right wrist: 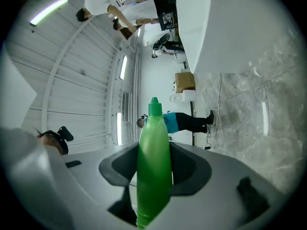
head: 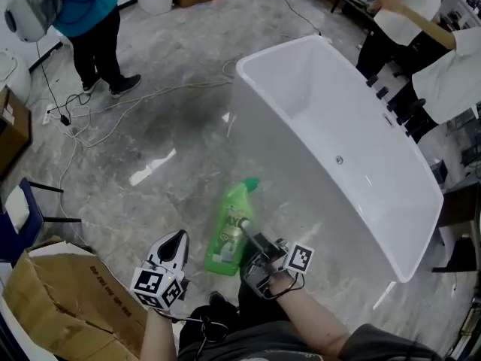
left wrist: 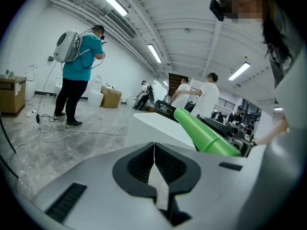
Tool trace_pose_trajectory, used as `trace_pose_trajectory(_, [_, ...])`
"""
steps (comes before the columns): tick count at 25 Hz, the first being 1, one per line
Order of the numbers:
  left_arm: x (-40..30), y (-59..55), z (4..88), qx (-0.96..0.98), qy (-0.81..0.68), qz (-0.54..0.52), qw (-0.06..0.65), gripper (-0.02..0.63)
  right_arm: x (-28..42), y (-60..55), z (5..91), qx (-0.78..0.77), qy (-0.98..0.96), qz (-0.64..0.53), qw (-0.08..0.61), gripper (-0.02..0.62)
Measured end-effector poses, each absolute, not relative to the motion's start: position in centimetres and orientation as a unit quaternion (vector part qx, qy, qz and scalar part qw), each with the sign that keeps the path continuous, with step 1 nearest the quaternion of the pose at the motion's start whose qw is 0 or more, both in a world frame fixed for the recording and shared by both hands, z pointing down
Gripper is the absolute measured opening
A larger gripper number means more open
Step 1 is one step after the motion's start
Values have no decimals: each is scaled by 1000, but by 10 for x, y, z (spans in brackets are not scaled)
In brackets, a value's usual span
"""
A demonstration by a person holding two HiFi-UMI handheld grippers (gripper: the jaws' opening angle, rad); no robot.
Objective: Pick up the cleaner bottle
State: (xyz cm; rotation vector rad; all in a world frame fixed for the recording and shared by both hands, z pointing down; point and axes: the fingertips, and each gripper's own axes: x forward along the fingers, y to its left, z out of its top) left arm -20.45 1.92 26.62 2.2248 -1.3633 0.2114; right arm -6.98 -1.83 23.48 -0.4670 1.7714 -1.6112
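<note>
A: Start with the head view. Where is the bottle [head: 229, 228]?
B: Low in the middle, near 6 o'clock. It is green, and its cap points to 1 o'clock.
A: Who has it?
B: The right gripper [head: 252, 244]. It grabs the bottle from 5 o'clock.
A: And the left gripper [head: 177, 241]?
B: It is at 8 o'clock from the bottle, near it but not touching. Its jaws are together with nothing in them.
A: What else is there?
B: A big white tub [head: 301, 104] is at 3 o'clock from the bottle. The grey floor [head: 165, 126] has cables [head: 89, 119] on it. A person [head: 90, 13] in a blue top stands at 11 o'clock. A brown box [head: 68, 299] sits at 7 o'clock.
A: Now the left gripper view.
B: The jaws meet tight in the middle and hold nothing. The bottle [left wrist: 206, 135] pokes up at 2 o'clock from them. The tub's [left wrist: 158, 128] white edge is behind, at 12 o'clock. The person [left wrist: 79, 75] is at 10 o'clock.
A: Now the right gripper view.
B: The bottle [right wrist: 153, 162] stands right between the two jaws. They press it on both sides, so they sit partway apart. Its cap points to 12 o'clock. The tub [right wrist: 225, 28] is at 1 o'clock and the floor [right wrist: 259, 114] at 3 o'clock.
</note>
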Motion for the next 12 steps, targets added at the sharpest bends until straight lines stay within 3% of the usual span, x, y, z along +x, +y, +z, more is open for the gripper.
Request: trace_pose_trajectory(12, [-177, 118, 202, 863, -437, 76, 243, 15, -53, 107, 181, -225, 631, -626, 399, 184])
